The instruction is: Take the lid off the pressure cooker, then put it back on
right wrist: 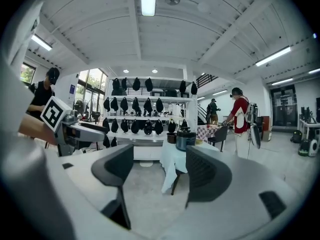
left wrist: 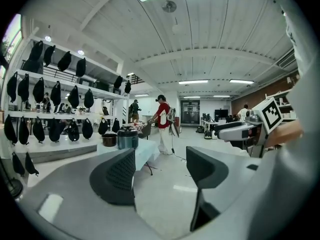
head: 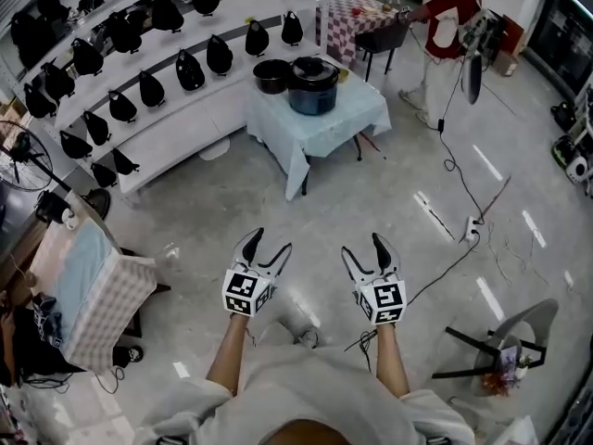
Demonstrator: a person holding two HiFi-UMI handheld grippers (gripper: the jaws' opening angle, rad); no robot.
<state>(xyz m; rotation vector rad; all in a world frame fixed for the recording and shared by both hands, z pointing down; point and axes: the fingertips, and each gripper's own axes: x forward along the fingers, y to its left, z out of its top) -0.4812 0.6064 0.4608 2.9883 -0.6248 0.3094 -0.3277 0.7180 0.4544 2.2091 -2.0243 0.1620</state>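
Across the room, a lidded pressure cooker (head: 312, 84) is seen on the bench (head: 324, 130); left gripper (head: 271, 240) and right gripper (head: 361, 244) are held wide open, empty.

**Colour and Pattern Survey**

Noted dark blue-grey on the body of the pressure cooker (head: 311, 98), black on its lid (head: 315, 66). Black also on the pot (head: 271, 75) beside it. Pale blue on the cloth over the bench (head: 324, 128). Recorded red-and-white check on the far table (head: 357, 12), red on the top of the person (head: 452, 17) next to it. Black on the bags (head: 190, 70), white on their shelves (head: 176, 123). Light grey with black pads on left tongs (head: 271, 240) and right tongs (head: 362, 244). Black-and-white squares on both marker cubes (head: 246, 292). Mottled grey on the floor (head: 371, 202).
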